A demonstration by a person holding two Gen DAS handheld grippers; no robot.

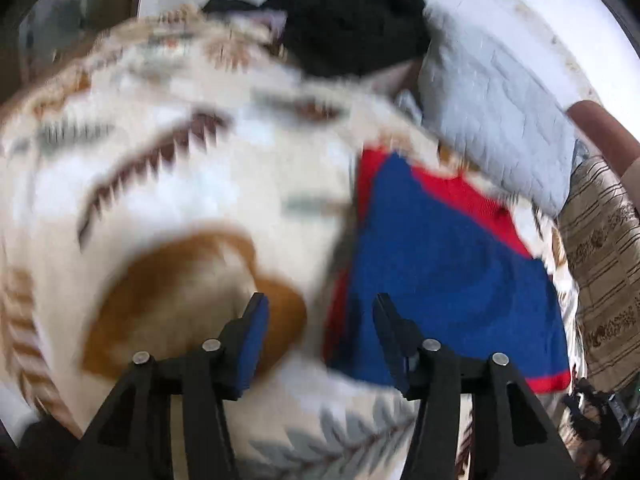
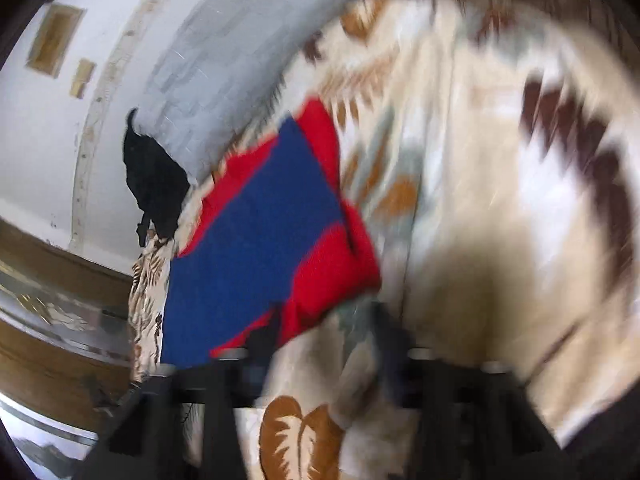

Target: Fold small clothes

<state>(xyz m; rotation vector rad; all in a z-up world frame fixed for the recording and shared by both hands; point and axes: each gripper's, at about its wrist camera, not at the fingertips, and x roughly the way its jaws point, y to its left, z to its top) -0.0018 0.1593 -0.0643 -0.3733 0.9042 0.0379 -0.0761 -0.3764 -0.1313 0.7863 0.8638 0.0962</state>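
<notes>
A: Blue and red knit, that garment point(image 1: 448, 280), lying flat on the patterned bedspread point(image 1: 180, 184), near the pale pillow point(image 1: 492, 120) with a black heap point(image 1: 352, 20) further back.

B: Folded already?

A: Looks like a compact rectangle with red edges showing, so I'd judge at least one fold is in. Both views are smeared, so I can't read the creases.

B: And the claws?

A: The left claw point(image 1: 320, 316) hangs over the bed, jaws well apart, nothing between them; the garment's near edge sits just by its right finger. The right claw point(image 2: 324, 332) is too blurred; I cannot tell whether it is parted or grips anything, though the red corner lies by it.

B: Next move?

A: Probably a reach for an edge: come down low, pinch only the knit, not the bedspread beneath, then carry it over evenly.
</notes>
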